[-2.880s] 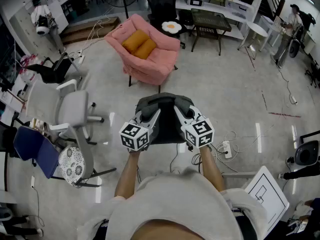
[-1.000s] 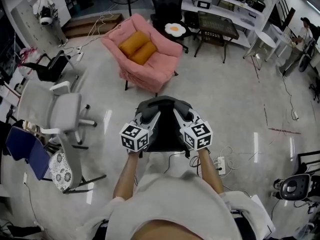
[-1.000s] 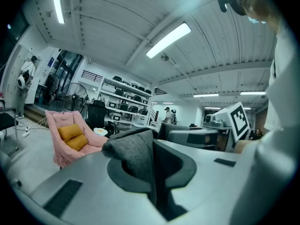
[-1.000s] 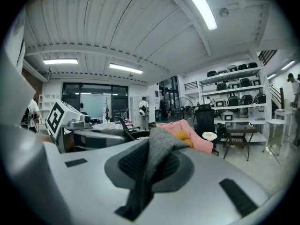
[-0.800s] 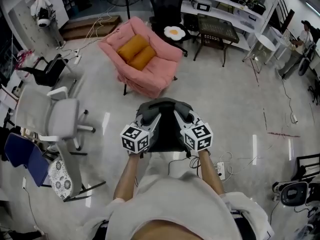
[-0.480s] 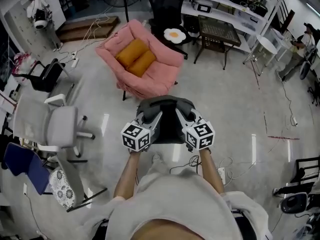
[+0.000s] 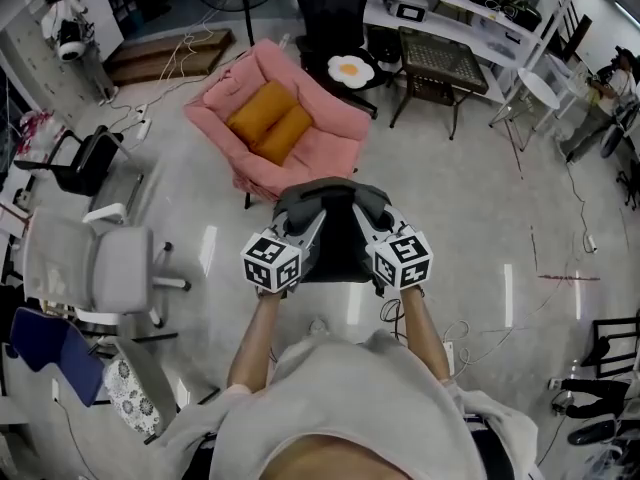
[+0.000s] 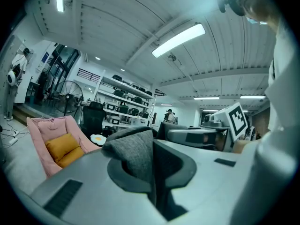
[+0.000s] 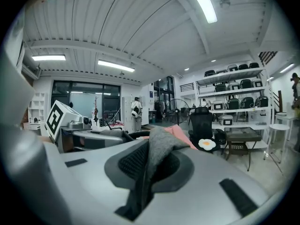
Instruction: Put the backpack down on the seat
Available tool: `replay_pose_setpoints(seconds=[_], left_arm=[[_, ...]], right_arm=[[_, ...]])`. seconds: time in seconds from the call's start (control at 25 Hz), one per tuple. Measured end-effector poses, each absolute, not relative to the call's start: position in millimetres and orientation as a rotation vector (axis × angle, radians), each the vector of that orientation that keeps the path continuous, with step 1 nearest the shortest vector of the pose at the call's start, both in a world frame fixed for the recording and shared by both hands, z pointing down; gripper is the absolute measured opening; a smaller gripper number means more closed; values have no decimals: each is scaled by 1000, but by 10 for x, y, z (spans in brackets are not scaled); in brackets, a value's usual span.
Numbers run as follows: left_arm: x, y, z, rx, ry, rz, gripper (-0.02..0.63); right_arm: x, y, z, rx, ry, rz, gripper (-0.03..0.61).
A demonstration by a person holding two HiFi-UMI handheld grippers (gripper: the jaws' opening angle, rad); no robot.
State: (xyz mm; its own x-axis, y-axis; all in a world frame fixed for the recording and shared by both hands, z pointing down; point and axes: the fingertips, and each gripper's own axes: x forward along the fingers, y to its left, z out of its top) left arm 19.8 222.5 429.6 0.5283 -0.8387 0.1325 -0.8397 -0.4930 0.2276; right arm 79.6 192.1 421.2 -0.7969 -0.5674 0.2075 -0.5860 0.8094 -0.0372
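A dark grey backpack point(image 7: 333, 238) hangs in front of me between both grippers, above the floor. My left gripper point(image 7: 300, 218) is shut on the backpack's grey fabric point(image 8: 136, 151) at its left top. The right gripper point(image 7: 364, 218) is shut on the fabric point(image 9: 154, 161) at its right top. Just beyond the backpack stands a pink armchair point(image 7: 320, 148) with two orange cushions point(image 7: 265, 120) on its seat; it also shows low at the left in the left gripper view, the armchair point(image 8: 44, 130).
A grey office chair point(image 7: 110, 268) and a blue chair point(image 7: 45, 353) stand at the left. A black office chair point(image 7: 330, 3) with a fried-egg cushion point(image 7: 350, 70) and a dark side table point(image 7: 440, 63) are behind the armchair. A power strip's cables point(image 7: 470, 338) lie on the floor at the right.
I have walked toward the pink armchair with the backpack held in both grippers; the armchair now lies just past the backpack. The grips have not changed.
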Motion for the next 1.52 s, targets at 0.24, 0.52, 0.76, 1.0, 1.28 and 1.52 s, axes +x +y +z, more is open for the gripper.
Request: replay_pose_setpoints(seconds=[0.24,0.52,0.76,1.0,1.28,1.52], left_arm=[[88,1820,4281,2519,-1368,33,32],[48,1512,4184,2555,-1359,34,32],[-74,1248,4026,2597,-1372,34,32],[-148,883,4019,2612,-1387,51,31],[-266,270,4123,2610,-1384,76,32],[-300,-376,4041,2621,-1397,67,32]], right_arm=[[696,1534,4212,946,-2801,174,28],[657,1216,4106,977,-2817,150,28],[525,939,3922,981,-2837,91,28],[447,577,3918,987,-2856,96,28],[319,-47,4029,982,-2863,122,28],[280,-695,3940,962,-2880,100,28]])
